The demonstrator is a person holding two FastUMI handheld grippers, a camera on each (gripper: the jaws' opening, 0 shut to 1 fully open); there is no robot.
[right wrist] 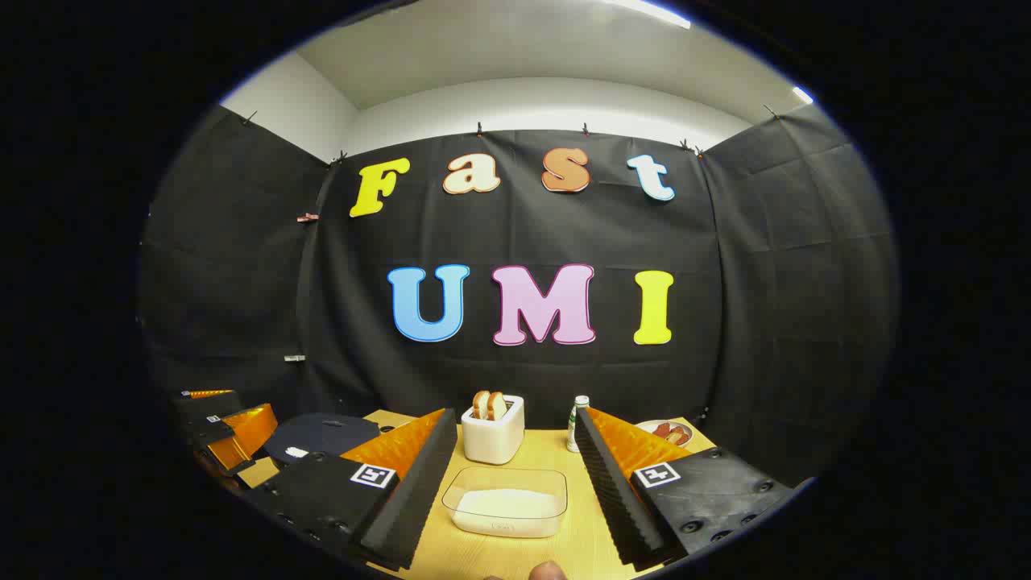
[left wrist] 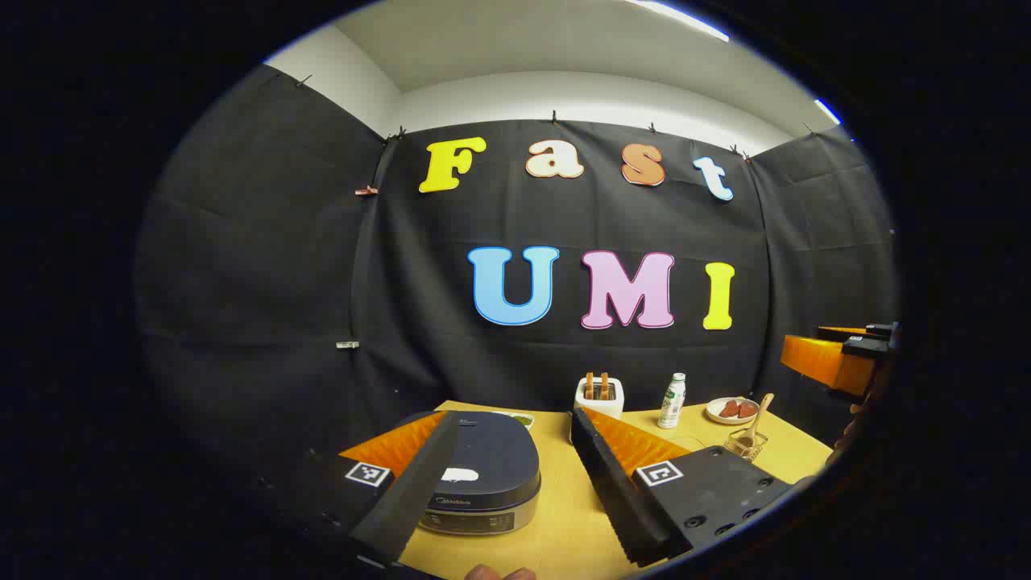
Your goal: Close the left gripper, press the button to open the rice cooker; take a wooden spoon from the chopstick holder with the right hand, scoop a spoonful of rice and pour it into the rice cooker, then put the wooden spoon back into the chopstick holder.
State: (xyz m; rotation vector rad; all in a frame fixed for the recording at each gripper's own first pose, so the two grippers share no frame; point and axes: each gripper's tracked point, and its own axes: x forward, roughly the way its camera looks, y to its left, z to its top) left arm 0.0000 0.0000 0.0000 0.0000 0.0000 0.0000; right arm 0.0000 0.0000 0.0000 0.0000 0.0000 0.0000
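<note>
Left gripper [left wrist: 515,491] hovers over the wooden table [left wrist: 564,524], jaws spread wide, nothing between them; the rice cooker [left wrist: 483,475] sits lid-down just beyond its left finger. Wooden spoon [left wrist: 757,419] stands in the chopstick holder [left wrist: 746,443] to the right (near a small plate). Right gripper [right wrist: 507,491], jaws likewise apart, faces the clear rice container [right wrist: 506,501], toaster [right wrist: 493,435] behind it.

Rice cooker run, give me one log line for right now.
stage: start | rice cooker: lid shut | left gripper: open | right gripper: open, above rice tray | wooden spoon: in chopstick holder
</note>
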